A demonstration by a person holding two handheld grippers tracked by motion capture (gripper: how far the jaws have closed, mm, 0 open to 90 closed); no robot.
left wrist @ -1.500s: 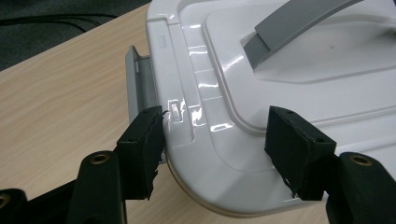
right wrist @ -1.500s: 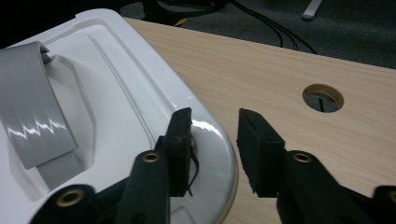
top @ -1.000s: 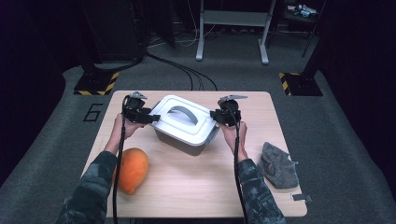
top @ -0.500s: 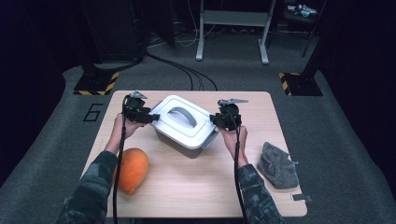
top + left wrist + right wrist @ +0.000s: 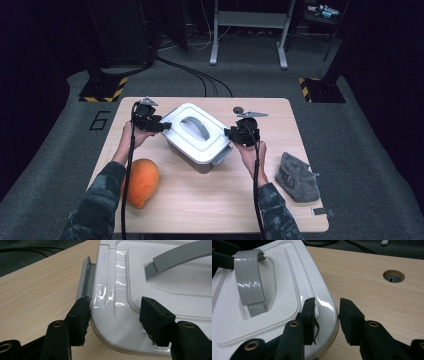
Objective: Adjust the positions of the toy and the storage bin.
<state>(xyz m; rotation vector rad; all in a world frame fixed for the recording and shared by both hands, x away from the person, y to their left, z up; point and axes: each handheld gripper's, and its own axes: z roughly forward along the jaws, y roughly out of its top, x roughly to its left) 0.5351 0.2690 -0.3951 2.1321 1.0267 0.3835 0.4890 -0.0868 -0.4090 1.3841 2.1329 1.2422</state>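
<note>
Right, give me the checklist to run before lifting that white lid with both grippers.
1. Left gripper straddles a corner of the lid: ok.
2. Left fingers pressing on the rim: cannot tell; the outer one looks to touch the edge, but the inner one's contact is unclear.
3. Right gripper straddles the lid's other end: ok.
4. Right fingers closed on the rim: not ok; a gap shows beside the outer finger.
5. Grey side clasp released: cannot tell.
6. Orange fruit and grey cloth lie apart from the lid: ok.
</note>
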